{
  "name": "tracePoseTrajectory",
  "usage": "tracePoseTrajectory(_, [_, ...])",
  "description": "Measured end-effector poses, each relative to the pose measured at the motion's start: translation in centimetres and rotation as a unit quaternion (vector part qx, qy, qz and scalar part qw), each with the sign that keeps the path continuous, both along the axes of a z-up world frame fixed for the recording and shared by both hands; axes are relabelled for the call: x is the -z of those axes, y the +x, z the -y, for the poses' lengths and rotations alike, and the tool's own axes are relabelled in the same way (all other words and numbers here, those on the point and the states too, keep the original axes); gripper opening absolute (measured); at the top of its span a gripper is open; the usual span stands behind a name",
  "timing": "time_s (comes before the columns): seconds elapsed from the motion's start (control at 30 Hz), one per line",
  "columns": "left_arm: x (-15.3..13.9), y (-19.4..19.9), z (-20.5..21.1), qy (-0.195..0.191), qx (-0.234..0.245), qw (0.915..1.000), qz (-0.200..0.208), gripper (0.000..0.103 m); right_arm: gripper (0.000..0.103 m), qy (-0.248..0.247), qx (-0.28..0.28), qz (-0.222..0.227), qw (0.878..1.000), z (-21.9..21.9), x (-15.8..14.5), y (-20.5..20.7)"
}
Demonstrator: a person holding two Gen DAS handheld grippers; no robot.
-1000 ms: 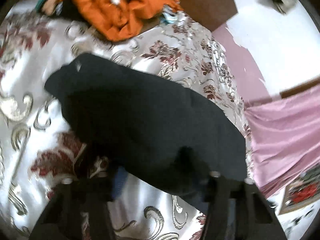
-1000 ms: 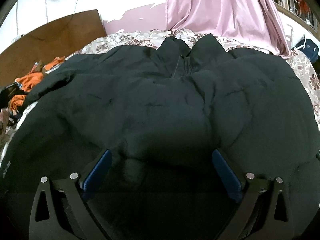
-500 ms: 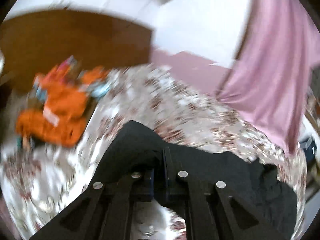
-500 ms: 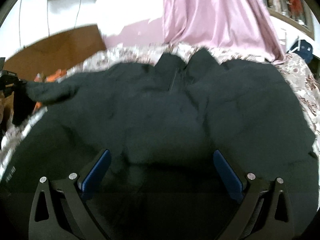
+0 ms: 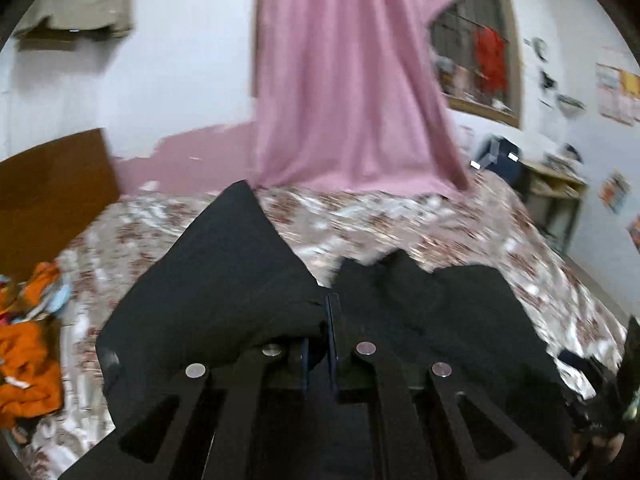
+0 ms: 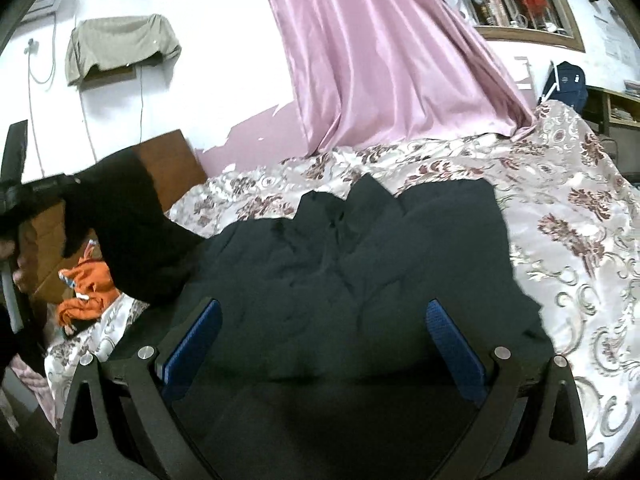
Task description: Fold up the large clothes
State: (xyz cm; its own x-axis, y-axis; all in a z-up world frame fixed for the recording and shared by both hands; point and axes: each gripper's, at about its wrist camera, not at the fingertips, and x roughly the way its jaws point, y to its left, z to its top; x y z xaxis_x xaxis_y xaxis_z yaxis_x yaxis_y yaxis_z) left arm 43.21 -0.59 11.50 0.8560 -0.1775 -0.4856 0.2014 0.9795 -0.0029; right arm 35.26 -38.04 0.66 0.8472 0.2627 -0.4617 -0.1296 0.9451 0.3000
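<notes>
Clenched on a sleeve (image 5: 224,280) of the black jacket (image 6: 360,272), the left hand-held gripper (image 5: 320,344) holds that fabric lifted off the bed (image 6: 560,216), seen at nine o'clock in the right wrist view. Spread wide with nothing between its blue pads (image 6: 192,344), the right hand-held gripper (image 6: 324,344) hovers over the jacket's body, which lies flat on the floral bedspread. An orange garment (image 5: 28,364) sits at nine o'clock and a pink curtain (image 6: 392,60) hangs at twelve.

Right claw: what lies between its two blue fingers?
In the right wrist view, the open right claw has only the black jacket lying on the bed between its blue fingers, untouched.
</notes>
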Motion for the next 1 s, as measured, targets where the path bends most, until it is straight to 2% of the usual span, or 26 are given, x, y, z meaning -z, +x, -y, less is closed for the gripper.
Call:
tracePoseTrajectory(0.1, [2.2,0.0,3.2,-0.017,0.070,0.9963,-0.046,0.009,0.100,-0.009,0.008,0.000,1.000,1.1,-0.2,-0.7])
tracePoseTrajectory(0.2, [5.3,0.1,5.2,-0.039,0.113,0.9863,-0.113,0.010,0.100,-0.012,0.027,-0.003,1.000,2.4,-0.1,-1.2])
tracePoseTrajectory(0.3, [8.9,0.5,6.4,-0.054,0.140,0.9708,-0.187,0.014,0.100,-0.008,0.044,-0.007,0.999,3.7,0.2,-1.6])
tracePoseTrajectory(0.43, [13.2,0.1,7.2,-0.078,0.185,0.9387,-0.280,0.019,0.100,-0.006,0.053,-0.022,0.998,4.4,0.9,-1.7])
tracePoseTrajectory(0.57, [15.3,-1.9,7.3,-0.057,0.207,0.9281,-0.304,0.022,0.100,-0.011,0.048,-0.033,0.998,4.0,1.4,-1.4])
tracePoseTrajectory(0.63, [15.7,-2.9,6.7,-0.059,0.216,0.9238,-0.311,0.028,0.100,-0.012,0.040,-0.037,0.998,3.5,1.6,-1.0])
tracePoseTrajectory(0.67, [15.7,-3.6,6.1,-0.063,0.218,0.9223,-0.312,0.036,0.100,-0.012,0.037,-0.038,0.999,3.1,1.5,-1.0])
tracePoseTrajectory(0.7, [15.6,-4.3,5.4,-0.069,0.218,0.9224,-0.311,0.053,0.100,-0.012,0.031,-0.041,0.999,2.7,1.5,-0.8])
tracePoseTrajectory(0.73, [15.4,-4.9,4.7,-0.075,0.214,0.9252,-0.304,0.065,0.100,-0.011,0.024,-0.044,0.999,2.1,1.5,-0.6])
tracePoseTrajectory(0.77, [15.1,-5.4,4.0,-0.080,0.207,0.9294,-0.295,0.085,0.100,-0.011,0.016,-0.047,0.999,1.6,1.7,-0.4])
tracePoseTrajectory(0.8, [14.7,-6.0,3.0,-0.091,0.198,0.9345,-0.281,0.089,0.100,-0.010,0.006,-0.051,0.999,1.0,1.7,-0.2])
tracePoseTrajectory(0.87, [14.1,-6.4,1.2,-0.107,0.186,0.9378,-0.273,0.089,0.100,-0.006,-0.017,-0.059,0.998,-0.4,1.9,0.2])
tracePoseTrajectory(1.0, [13.6,-6.5,-3.1,-0.111,0.098,0.9534,-0.263,0.089,0.100,0.013,-0.070,-0.064,0.995,-3.7,1.7,0.9])
